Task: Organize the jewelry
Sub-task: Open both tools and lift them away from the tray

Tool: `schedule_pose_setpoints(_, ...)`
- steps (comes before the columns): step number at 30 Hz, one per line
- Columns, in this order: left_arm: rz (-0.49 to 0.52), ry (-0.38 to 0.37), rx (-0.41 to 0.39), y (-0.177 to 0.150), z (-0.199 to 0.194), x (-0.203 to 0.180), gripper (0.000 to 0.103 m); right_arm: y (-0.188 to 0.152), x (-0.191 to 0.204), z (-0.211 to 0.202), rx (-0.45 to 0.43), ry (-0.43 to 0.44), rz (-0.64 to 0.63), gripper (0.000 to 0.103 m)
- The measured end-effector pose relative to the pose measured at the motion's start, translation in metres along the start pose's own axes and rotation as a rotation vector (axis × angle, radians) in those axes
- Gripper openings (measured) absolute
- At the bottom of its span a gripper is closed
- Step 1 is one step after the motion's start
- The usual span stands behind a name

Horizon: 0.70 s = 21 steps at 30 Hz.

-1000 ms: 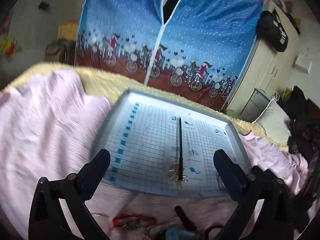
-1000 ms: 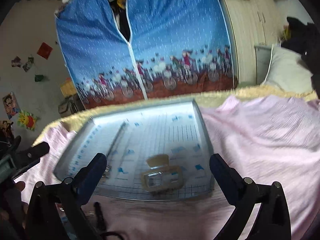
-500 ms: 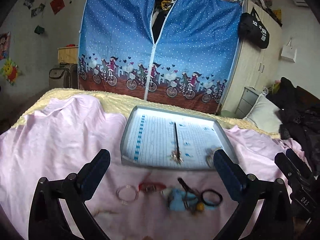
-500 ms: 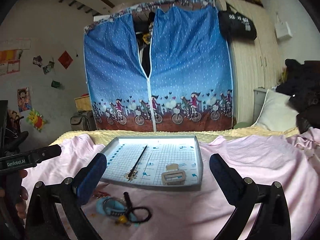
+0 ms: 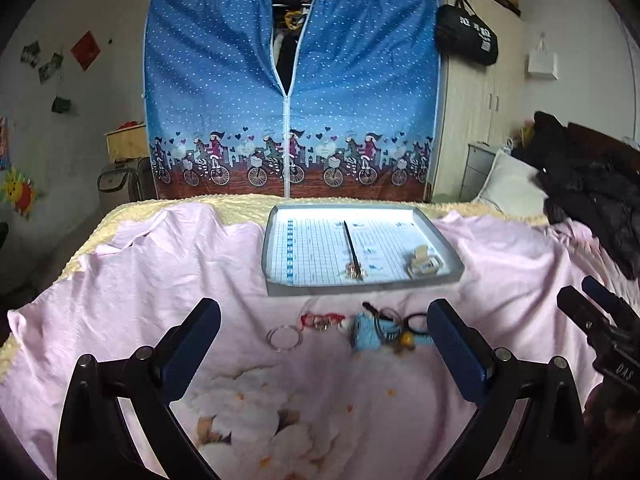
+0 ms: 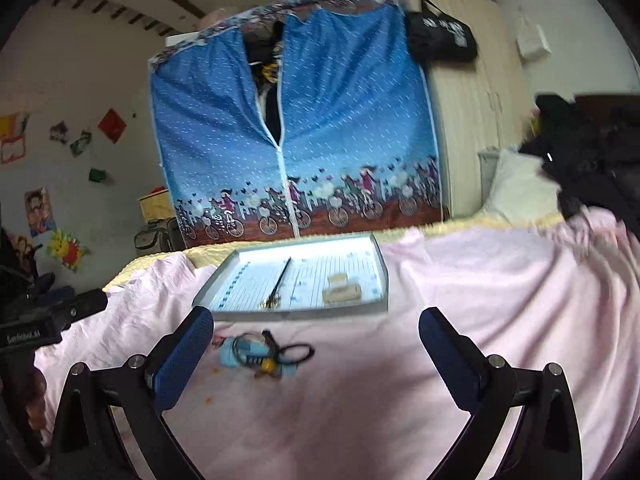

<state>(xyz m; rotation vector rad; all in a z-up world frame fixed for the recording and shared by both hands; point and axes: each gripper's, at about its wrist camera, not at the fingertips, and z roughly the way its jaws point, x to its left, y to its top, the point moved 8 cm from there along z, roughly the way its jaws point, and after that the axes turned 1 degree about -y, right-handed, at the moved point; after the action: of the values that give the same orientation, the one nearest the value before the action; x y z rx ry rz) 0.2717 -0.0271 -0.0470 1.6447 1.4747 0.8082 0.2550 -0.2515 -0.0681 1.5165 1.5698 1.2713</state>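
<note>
a grey tray is seen lying on a pink sheet spread over a bed, in front of a blue wardrobe. inside the tray, a dark hair stick with a gold charm end is laid lengthwise, and a beige claw clip is set to its right — the two apart. on the sheet just before the tray, loose pieces are gathered: a clear ring, a red string bracelet, a light blue ornament and a black hair tie. the left gripper is held wide, with nothing between its fingers; the right gripper is likewise spread and empty — both raised above the sheet, short of the pieces.
</note>
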Motion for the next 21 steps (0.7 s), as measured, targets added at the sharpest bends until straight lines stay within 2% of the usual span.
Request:
schedule_pose_setpoints(5,0.042,-0.015,0.036,-0.028,-0.006,-0.002,0.101,-0.021,-0.003,-0.009,0.057,-0.041,0.029,0.103)
schedule_pose_setpoints(9,0.123,-0.022,0.111,-0.054,-0.002,-0.008,0.101,-0.046,0.0,-0.005,0.158,-0.064,0.057,0.103)
schedule_pose_setpoints(16,0.099,-0.005,0.15,-0.08,0.005,0.006,0.101,-0.061,0.013,0.004,0.209,-0.096,-0.038,0.103)
schedule_pose_setpoints(21,0.044,-0.004,0.193,-0.088,0.013,0.022,0.101,-0.068,0.017,0.01,0.243,-0.105,-0.066,0.103)
